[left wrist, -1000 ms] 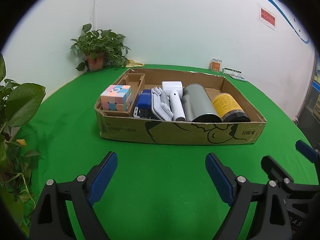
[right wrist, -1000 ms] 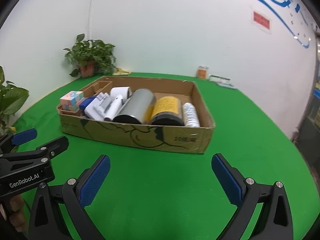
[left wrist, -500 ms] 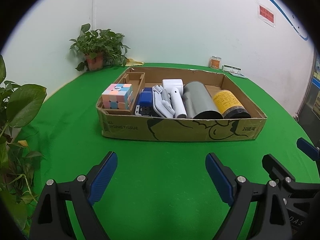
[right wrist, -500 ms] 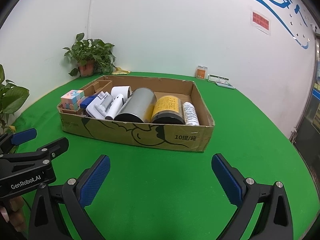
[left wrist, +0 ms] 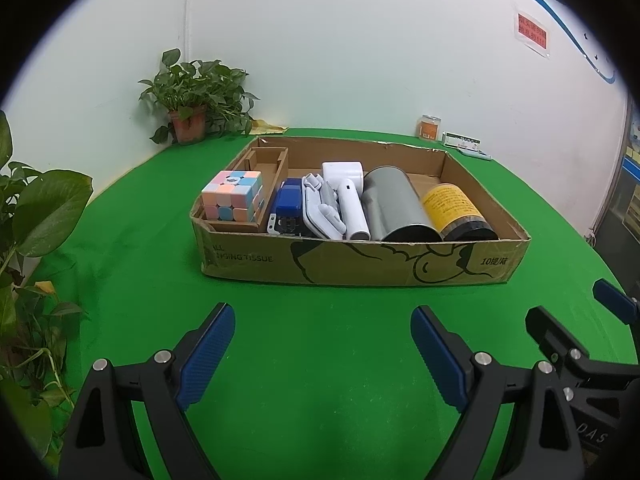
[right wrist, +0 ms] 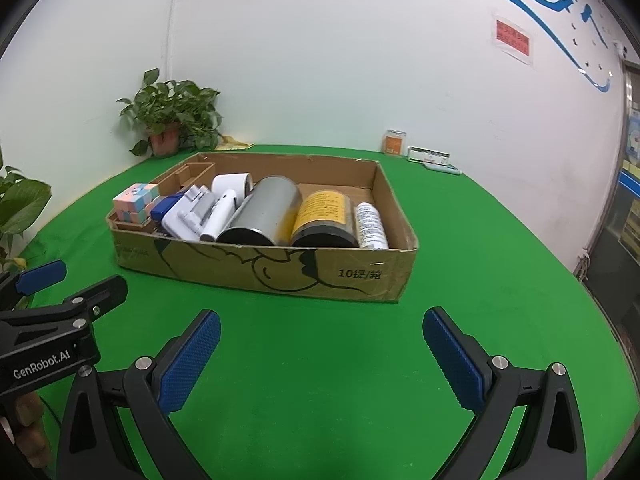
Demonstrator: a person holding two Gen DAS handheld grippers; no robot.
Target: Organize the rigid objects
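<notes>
Cardboard brown open box (left wrist: 360, 264) sits at twelve o'clock with the pastel puzzle cube (left wrist: 232, 196) and grey metal can (left wrist: 396, 208) packed inside, while both grippers, left gripper (left wrist: 320, 354) and right gripper (right wrist: 320, 360), have stayed wide, empty and unmoved, so sorting looks finished.

1. In the right wrist view the cardboard box (right wrist: 260, 272) sits slightly further left in the picture than a second ago; its printed lettering (right wrist: 360, 274) is sharper now;
2. In the left wrist view its right end (left wrist: 516, 256) appears slightly higher.
</notes>
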